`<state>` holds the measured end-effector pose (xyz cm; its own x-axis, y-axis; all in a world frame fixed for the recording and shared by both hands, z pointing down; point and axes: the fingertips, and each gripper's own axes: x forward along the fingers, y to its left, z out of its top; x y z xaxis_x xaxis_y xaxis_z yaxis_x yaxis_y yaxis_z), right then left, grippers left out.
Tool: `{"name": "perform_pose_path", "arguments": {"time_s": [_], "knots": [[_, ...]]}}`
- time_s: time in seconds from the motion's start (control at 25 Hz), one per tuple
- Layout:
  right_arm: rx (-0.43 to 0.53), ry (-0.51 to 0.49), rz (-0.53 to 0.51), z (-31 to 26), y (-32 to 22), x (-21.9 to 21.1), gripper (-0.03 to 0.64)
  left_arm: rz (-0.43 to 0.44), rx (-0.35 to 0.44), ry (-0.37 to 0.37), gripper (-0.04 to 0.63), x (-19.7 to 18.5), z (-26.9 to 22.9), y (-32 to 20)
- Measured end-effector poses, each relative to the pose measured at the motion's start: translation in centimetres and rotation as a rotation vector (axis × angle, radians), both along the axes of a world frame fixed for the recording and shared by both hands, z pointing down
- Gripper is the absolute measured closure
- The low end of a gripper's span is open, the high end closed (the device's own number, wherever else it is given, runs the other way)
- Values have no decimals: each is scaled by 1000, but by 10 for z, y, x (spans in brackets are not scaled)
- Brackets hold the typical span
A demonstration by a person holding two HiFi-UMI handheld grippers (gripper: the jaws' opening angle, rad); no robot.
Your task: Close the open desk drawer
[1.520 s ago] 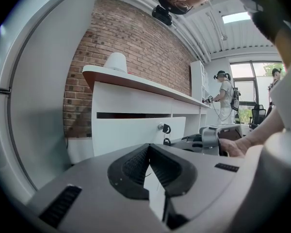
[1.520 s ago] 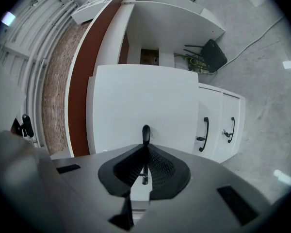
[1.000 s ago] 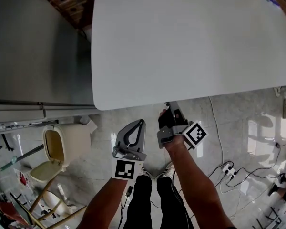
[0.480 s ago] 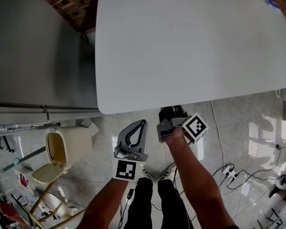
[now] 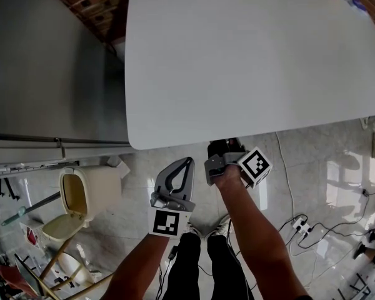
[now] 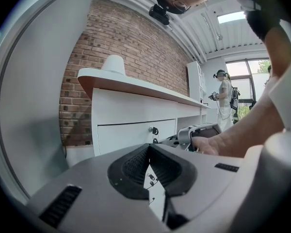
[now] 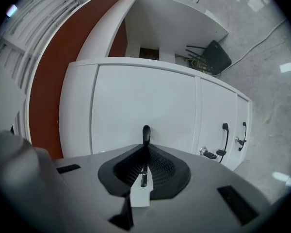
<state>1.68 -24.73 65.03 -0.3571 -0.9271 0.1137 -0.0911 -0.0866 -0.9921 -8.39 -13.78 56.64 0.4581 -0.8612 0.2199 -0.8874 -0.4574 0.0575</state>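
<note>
While I stand at the near edge of the table (image 5: 250, 61), my right gripper (image 7: 145, 149) is clenched on the thin black handle (image 7: 146, 132) of the drawer (image 7: 136, 101). The handle runs between the two pads, and its end sticks out past them. The drawer's white front fills that gripper's view, directly behind the handle. On the neighbouring white fronts I see two more black handles (image 7: 225, 139) and a lock (image 7: 207, 153).

From the head view the drawer is hidden under the table top. My right gripper reaches in beneath the edge, so only its rear body and marker cube (image 5: 256, 165) show. I cannot tell how far the drawer stands out.

My left gripper (image 5: 187, 162) is closed on nothing, its tips meeting. It hangs beside the right one without touching it, short of the table edge and over the tiled floor (image 5: 325, 186). Its own view looks toward the white fronts, with my right hand (image 6: 223, 142) near the right side of the picture.

On the floor to my left stands a cream bin (image 5: 87, 189) with its lid open. To my right, cables (image 5: 284, 167) and a power strip (image 5: 298, 222) lie on the tiles. A brick wall (image 6: 126, 38) rises behind the table, and another person (image 6: 225, 101) stands well back.
</note>
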Motion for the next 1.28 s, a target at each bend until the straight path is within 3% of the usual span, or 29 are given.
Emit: {"name": "perform_pose_path", "arguments": {"time_s": [0.56, 0.72, 1.08, 1.28], "knots": [[-12, 28, -19, -1, 20, 3, 578, -21, -5, 9, 588, 2, -7, 9], [30, 100, -67, -11, 36, 3, 578, -16, 2, 7, 588, 7, -11, 13], [341, 560, -225, -64, 79, -10, 578, -21, -10, 11, 588, 12, -18, 26], [522, 930, -287, -100, 106, -14, 579, -10, 0, 23, 588, 21, -31, 36]]}}
